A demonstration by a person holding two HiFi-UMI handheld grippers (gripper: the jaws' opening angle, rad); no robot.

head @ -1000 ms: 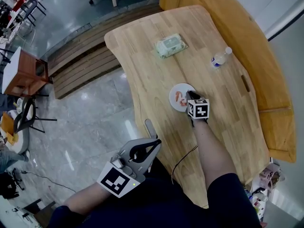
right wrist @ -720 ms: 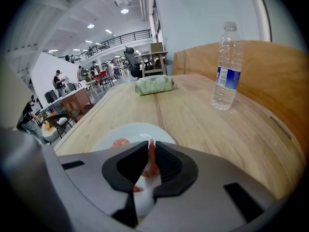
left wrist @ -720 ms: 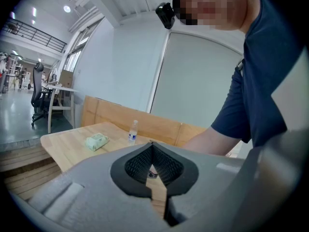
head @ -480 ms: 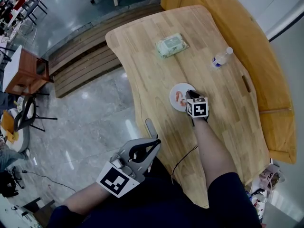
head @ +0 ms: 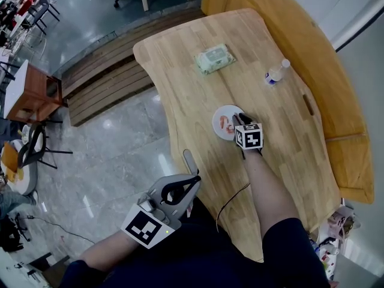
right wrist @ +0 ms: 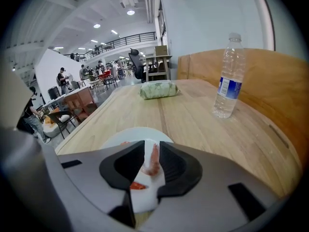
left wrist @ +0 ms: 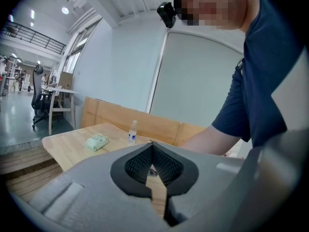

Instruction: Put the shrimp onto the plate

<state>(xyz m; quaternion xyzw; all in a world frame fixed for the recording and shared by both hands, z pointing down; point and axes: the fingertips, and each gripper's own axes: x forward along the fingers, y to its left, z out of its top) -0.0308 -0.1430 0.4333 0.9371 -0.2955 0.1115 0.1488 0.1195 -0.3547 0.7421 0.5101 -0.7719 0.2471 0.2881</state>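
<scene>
A small white plate (head: 219, 128) sits mid-table, with an orange shrimp (head: 224, 122) lying on it. My right gripper (head: 239, 121) hangs low over the plate's right side. In the right gripper view its jaws stand a narrow gap apart around another shrimp (right wrist: 153, 160), which leans between the pads above the plate (right wrist: 133, 132); my right gripper (right wrist: 151, 152) looks shut on it. My left gripper (head: 180, 192) is held off the table near the person's lap, shut and holding nothing. The left gripper (left wrist: 152, 151) view looks across the table from there.
A green wipes pack (head: 215, 58) lies at the table's far side and a water bottle (head: 275, 73) stands far right. A wooden bench (head: 312, 47) runs along the table's right side. A brown cabinet (head: 33, 92) stands on the floor at left.
Both grippers have stayed where they were; only the head view has shifted slightly.
</scene>
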